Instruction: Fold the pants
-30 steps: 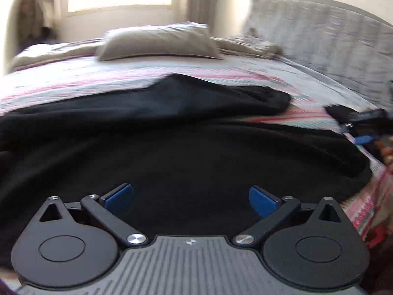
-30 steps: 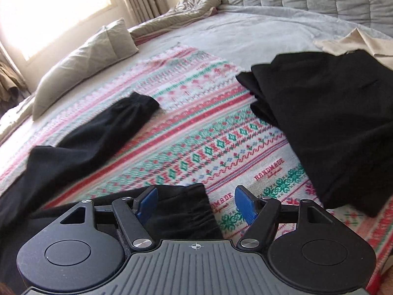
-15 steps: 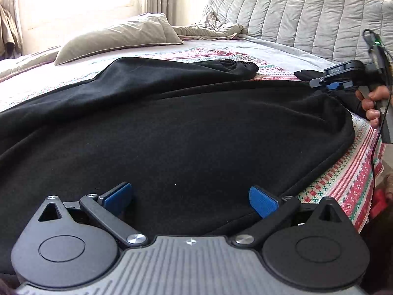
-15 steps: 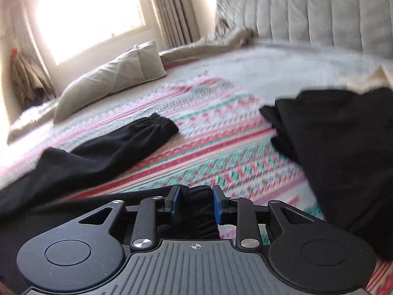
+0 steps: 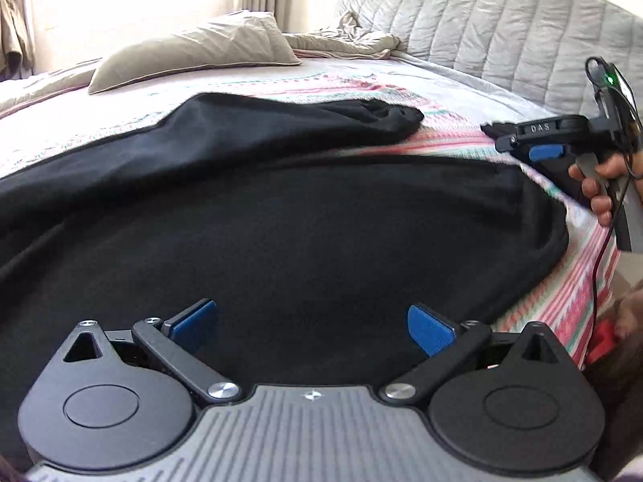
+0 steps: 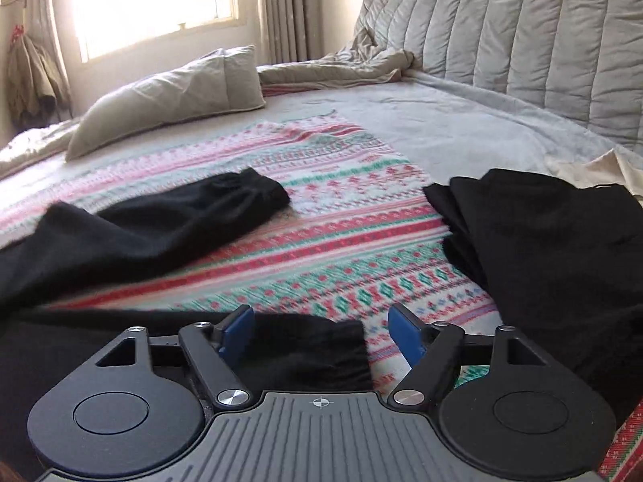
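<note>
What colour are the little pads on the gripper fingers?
Blue pads, seen best in the right wrist view.

Black pants point(image 5: 281, 241) spread flat; legs apart.

From my seat, the black fleece pants point(image 5: 305, 233) lie spread on the striped knitted blanket point(image 6: 341, 249), one leg point(image 6: 168, 221) stretching across it toward the beige rectangular pillow point(image 6: 168, 92) behind the blanket. A folded stack of black garments point(image 6: 554, 265) sits on the blanket's right edge. The quilted grey headboard point(image 6: 522, 40) stands behind that, right of the pillow.
</note>
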A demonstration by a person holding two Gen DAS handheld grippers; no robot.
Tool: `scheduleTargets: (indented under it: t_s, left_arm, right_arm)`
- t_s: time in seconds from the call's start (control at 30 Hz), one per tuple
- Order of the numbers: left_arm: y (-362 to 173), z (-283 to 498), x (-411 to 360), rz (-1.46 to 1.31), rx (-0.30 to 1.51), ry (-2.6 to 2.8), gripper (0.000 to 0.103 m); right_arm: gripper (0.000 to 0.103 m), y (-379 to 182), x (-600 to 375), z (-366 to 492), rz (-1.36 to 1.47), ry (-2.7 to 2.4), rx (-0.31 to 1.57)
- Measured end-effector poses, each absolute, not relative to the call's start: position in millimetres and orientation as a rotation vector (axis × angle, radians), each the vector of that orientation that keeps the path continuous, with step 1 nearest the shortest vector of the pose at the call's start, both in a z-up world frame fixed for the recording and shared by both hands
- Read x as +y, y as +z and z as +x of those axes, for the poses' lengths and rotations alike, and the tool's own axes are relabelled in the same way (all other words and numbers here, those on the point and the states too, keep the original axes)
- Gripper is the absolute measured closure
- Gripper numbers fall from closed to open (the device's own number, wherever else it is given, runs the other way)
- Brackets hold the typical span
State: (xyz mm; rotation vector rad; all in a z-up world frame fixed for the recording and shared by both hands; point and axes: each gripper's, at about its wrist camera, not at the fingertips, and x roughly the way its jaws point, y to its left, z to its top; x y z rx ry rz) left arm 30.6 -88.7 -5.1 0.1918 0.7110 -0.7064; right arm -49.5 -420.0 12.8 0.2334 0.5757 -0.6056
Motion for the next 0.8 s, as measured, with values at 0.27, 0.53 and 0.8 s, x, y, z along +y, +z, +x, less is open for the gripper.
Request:
scheduleTargets:
  t_s: [0.27,0.53,0.8]
  left_arm:
    - [61.1,94.0,-119.7,0.227,0.620,-0.670,0.000]
    - [81.0,175.8,-190.6,0.289,0.575,-0.695,0.000]
    - [50.8,257.5,-275.5,0.409,0.641,-0.783,0.000]
  right_arm:
    - [0.028,41.3,-440.1,-10.0,0.551,-0.558,0.524]
    - [0.022,20.7,-462.7,30.9,0.623,-0.545,0.440]
    - [0.023,-0.8,-491.4,62.5,0.615,-0.535,0.403]
